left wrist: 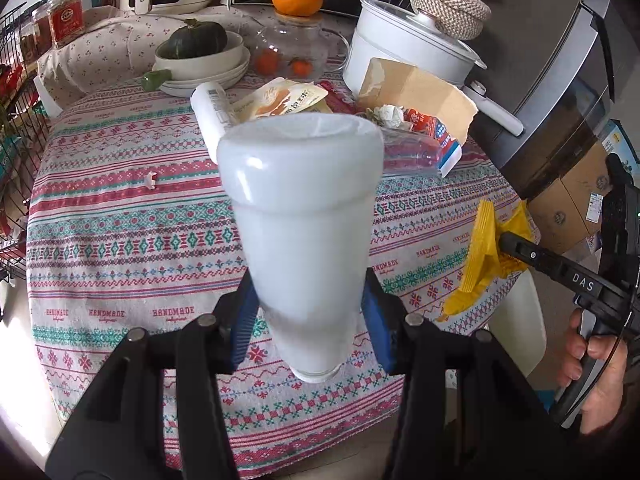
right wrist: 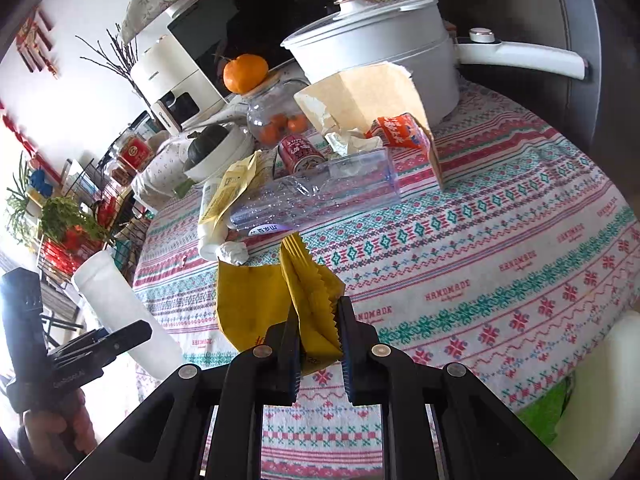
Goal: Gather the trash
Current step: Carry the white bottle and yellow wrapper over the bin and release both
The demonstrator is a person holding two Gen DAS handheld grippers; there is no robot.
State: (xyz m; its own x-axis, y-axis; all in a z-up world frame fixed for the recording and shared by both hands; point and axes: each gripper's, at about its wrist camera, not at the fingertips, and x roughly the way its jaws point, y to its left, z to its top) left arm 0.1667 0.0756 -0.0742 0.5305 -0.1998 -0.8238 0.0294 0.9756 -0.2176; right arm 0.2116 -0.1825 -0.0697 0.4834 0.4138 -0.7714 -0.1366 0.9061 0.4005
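Yellow snack wrapper [right wrist: 308, 300] is pinched between the blue pads of my right gripper [right wrist: 320, 354], lifted just off the patterned tablecloth [right wrist: 500, 240] at the table's near edge. My left gripper [left wrist: 312, 320] is clamped on a frosted white plastic bottle [left wrist: 300, 220], cap end toward me, base pointing out over the table's middle. Ahead, near the far edge, a clear crushed bottle [right wrist: 320, 196], red can [right wrist: 300, 152] and torn paper bag [right wrist: 368, 96] lie heaped by the white pot [right wrist: 380, 52].

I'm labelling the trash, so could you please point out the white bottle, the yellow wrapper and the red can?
white bottle [left wrist: 298, 216]: left wrist view, middle of its body.
yellow wrapper [right wrist: 312, 296]: right wrist view, its folded, zigzag-edged part.
red can [right wrist: 300, 154]: right wrist view, its printed side.
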